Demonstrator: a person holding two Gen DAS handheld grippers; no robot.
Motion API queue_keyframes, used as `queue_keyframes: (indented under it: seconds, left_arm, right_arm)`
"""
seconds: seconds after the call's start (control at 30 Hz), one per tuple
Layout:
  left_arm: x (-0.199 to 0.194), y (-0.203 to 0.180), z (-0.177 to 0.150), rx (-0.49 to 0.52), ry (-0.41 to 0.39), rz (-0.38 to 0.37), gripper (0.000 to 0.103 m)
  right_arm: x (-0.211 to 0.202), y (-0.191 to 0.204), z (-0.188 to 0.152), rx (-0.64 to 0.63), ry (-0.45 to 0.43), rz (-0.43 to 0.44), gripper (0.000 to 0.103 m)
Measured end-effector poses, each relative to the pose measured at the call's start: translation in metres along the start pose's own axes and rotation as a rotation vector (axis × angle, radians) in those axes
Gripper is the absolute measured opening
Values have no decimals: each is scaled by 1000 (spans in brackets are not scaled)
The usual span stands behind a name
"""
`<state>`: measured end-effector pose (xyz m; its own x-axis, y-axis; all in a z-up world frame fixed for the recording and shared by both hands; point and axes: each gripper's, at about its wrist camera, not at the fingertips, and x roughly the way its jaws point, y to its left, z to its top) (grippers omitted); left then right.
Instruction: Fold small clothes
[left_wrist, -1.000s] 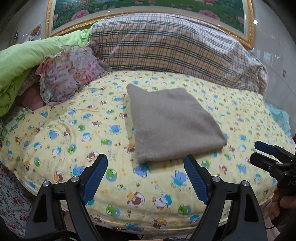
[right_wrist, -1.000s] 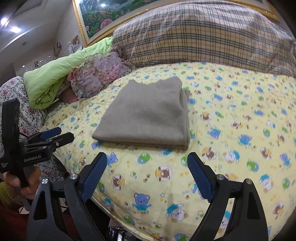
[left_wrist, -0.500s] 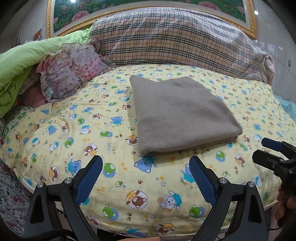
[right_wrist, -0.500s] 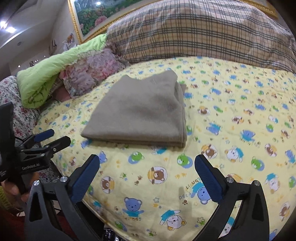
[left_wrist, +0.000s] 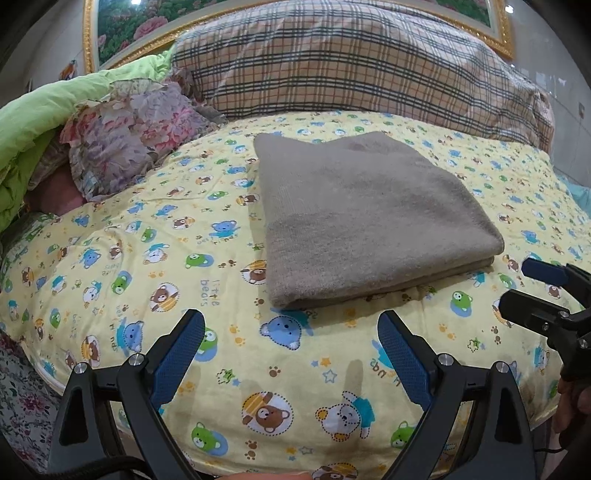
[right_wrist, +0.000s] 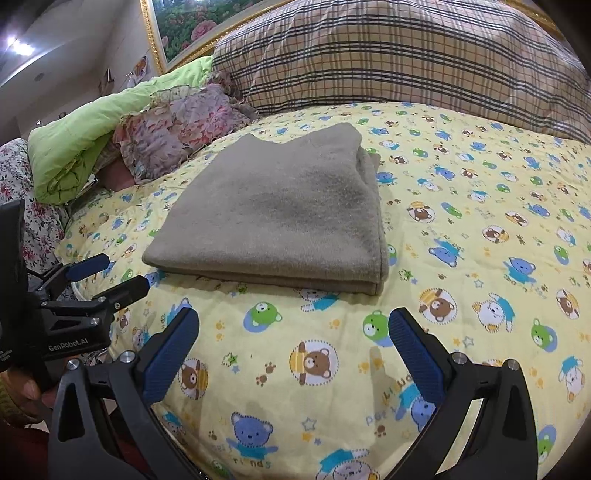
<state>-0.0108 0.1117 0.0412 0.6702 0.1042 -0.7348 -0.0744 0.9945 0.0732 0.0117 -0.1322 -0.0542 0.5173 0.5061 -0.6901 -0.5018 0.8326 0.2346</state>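
Your left gripper (left_wrist: 291, 332) and right gripper (right_wrist: 293, 330) both gape wide, empty, just short of the folded grey garment (left_wrist: 365, 218); it's lying flat on the bear-print quilt (left_wrist: 147, 258).

Folded garment (left_wrist: 369, 218) in the middle of the bed, both grippers off its near edge.

The garment lies flat on the quilt (left_wrist: 155, 258), well in from every edge of the bed, with its stacked layers showing along the side toward the near edge. Behind it, along the far edge, a large pillow (left_wrist: 351, 62) spans the bed, and a framed picture (left_wrist: 110, 33) hangs behind that. At the far left corner a smaller cushion (left_wrist: 129, 129) rests on the quilt, with a rolled blanket (left_wrist: 33, 122) further left. The left gripper (left_wrist: 291, 354) and right gripper (right_wrist: 293, 347) hang over the near edge, side by side, neither touching the garment.
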Motion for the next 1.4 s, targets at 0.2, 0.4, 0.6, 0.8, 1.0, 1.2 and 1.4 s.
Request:
queue_keyframes:
  seconds: [0.2, 0.4, 0.6, 0.8, 1.0, 1.2, 1.4]
  left_arm:
    - [11, -4, 5, 10, 62, -19, 95]
    - [16, -3, 9, 5, 91, -16, 95]
    - [19, 1, 11, -5, 112, -19, 95]
    - [22, 1, 12, -1, 133, -15, 95]
    - [25, 4, 12, -11, 150, -27, 95]
    - [25, 4, 12, -14, 149, -28, 95]
    - [25, 5, 12, -14, 150, -30, 95]
  right_arm:
    - [10, -3, 9, -2, 24, 9, 102]
    - [12, -5, 13, 7, 36, 6, 102]
    - [15, -1, 12, 0, 66, 7, 102]
    - [17, 2, 15, 5, 83, 10, 102]
    - [19, 3, 16, 11, 101, 3, 102]
    - [20, 3, 16, 23, 108, 9, 102]
    - [20, 3, 16, 23, 108, 10, 102]
